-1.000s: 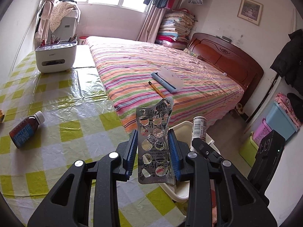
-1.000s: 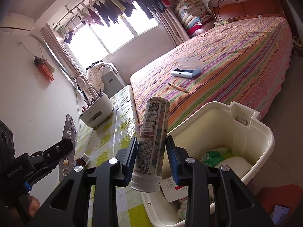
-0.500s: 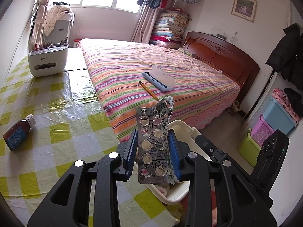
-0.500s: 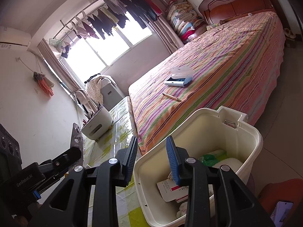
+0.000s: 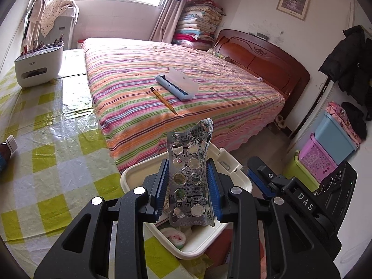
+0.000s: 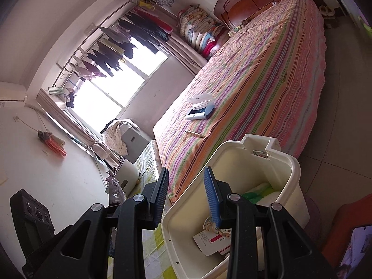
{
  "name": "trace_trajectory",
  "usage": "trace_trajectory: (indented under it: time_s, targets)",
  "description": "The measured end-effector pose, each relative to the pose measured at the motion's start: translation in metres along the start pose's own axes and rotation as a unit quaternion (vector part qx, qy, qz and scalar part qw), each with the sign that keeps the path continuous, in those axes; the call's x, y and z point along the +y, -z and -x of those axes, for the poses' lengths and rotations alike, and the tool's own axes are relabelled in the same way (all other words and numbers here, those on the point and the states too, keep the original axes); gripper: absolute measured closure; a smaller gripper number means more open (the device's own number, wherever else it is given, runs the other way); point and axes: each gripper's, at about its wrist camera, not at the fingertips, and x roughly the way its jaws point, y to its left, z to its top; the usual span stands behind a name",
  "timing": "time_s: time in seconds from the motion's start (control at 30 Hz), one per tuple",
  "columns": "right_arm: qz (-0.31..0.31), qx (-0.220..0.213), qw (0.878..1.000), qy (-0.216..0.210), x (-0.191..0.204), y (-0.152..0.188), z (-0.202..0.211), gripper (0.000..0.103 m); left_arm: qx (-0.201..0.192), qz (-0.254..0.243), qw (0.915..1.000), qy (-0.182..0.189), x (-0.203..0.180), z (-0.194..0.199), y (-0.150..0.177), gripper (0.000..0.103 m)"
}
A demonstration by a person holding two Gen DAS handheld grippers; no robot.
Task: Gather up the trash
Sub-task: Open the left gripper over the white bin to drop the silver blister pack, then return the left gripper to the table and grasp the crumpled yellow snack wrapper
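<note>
Blister pack [image 5: 189, 181] upright, clamped between left gripper [image 5: 188, 187] fingers

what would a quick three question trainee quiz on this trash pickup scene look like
1. True or false: the left tongs are shut on a silver blister pack.
2. What do the right tongs hold? A) a pencil B) nothing C) a bottle
3. Fill in: the pencil and the blue case lie on the striped ____.

Key:
1. True. The pack stands upright between the blue pads, over the white bin.
2. B. The tongs are open with nothing between them, above the bin, which already holds paper and a green wrapper.
3. Bed.
</note>
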Motion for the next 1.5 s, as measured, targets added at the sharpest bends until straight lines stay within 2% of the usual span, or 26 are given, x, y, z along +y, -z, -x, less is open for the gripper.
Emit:
trace_trajectory:
  time_s: [0.3, 0.37, 0.4, 0.43, 0.8, 0.87, 1.07, 1.23, 1.5]
  targets:
    - [-0.018, -0.007, 1.0, -0.005, -0.007, -0.003, 0.004, 0.071, 0.014, -0.01, 0.9999, 0.002, -0.011, -0.018, 0.004, 0.068]
    - [-0.02, -0.009, 1.0, -0.006, -0.007, -0.003, 0.005, 0.071, 0.015, -0.008, 0.9999, -0.001, -0.01, -0.021, 0.004, 0.049]
    - [-0.02, -0.01, 1.0, -0.006, -0.007, -0.003, 0.005, 0.071, 0.009, -0.006, 0.9999, -0.007, -0.009, -0.019, 0.004, 0.031]
    - [-0.02, -0.009, 1.0, -0.006, -0.008, -0.003, 0.005, 0.071, -0.001, -0.004, 0.9999, -0.012, -0.008, -0.017, 0.005, 0.027]
    - [-0.014, 0.003, 1.0, -0.003, -0.004, -0.001, 0.001, 0.07, -0.025, 0.02, 0.9992, -0.023, 0.009, 0.006, 0.0, 0.022]
    - [-0.011, 0.003, 1.0, -0.001, -0.001, 0.0, 0.0, 0.057, -0.025, 0.022, 0.9991, -0.025, 0.012, 0.007, 0.0, 0.022]
    - [-0.004, 0.01, 1.0, -0.001, 0.003, 0.002, -0.004, 0.038, -0.027, 0.021, 0.9989, -0.031, 0.017, 0.012, 0.001, 0.022]
    - [-0.001, 0.017, 1.0, 0.001, 0.006, 0.005, -0.008, 0.031, -0.037, 0.028, 0.9983, -0.036, 0.026, 0.022, 0.002, 0.021]
    - [0.021, 0.021, 0.999, -0.013, 0.017, 0.011, -0.011, 0.029, -0.069, 0.027, 0.9945, -0.075, 0.043, 0.047, 0.001, 0.014]
